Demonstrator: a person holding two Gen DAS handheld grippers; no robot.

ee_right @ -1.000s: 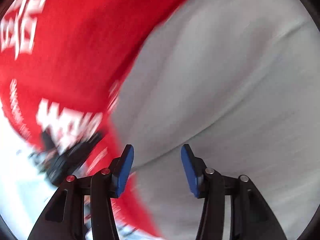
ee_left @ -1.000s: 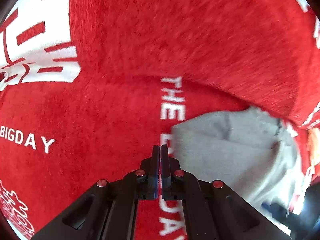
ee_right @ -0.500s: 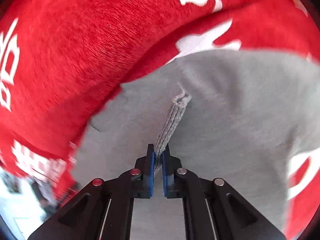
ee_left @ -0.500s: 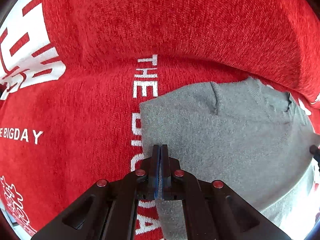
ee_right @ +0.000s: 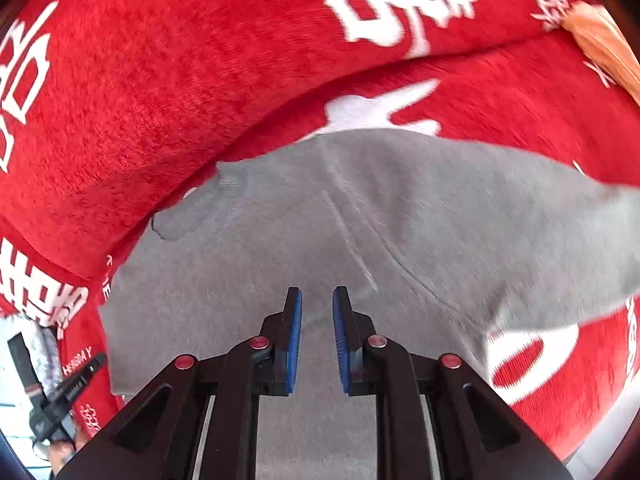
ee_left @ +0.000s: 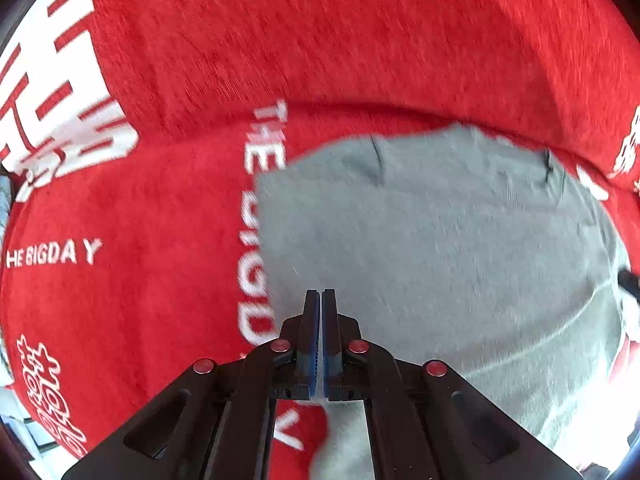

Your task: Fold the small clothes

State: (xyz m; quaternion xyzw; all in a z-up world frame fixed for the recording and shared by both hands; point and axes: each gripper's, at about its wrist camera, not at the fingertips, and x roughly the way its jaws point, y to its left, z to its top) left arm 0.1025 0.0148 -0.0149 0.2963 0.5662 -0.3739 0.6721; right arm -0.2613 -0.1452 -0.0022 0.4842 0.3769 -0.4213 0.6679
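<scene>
Here the grey garment (ee_left: pixel 440 248) lay spread flat on the red blanket (ee_left: pixel 160 200), which carried white lettering and large white characters. My left tongs (ee_left: pixel 321 300) pointed down over the garment's left part, close to its edge, with the blue pads pressed together. A bit of pale grey cloth showed low between the two arms behind the pads, but I could not tell whether the pads themselves pinched it. My right tongs (ee_right: pixel 317 300) hung over the middle of the same garment (ee_right: pixel 360 220), the jaws a little apart and just come open, with nothing between the pads. A diagonal seam ran away from them across the cloth. Something orange (ee_right: pixel 600 44) lay at the far right corner of the blanket (ee_right: pixel 160 80).
</scene>
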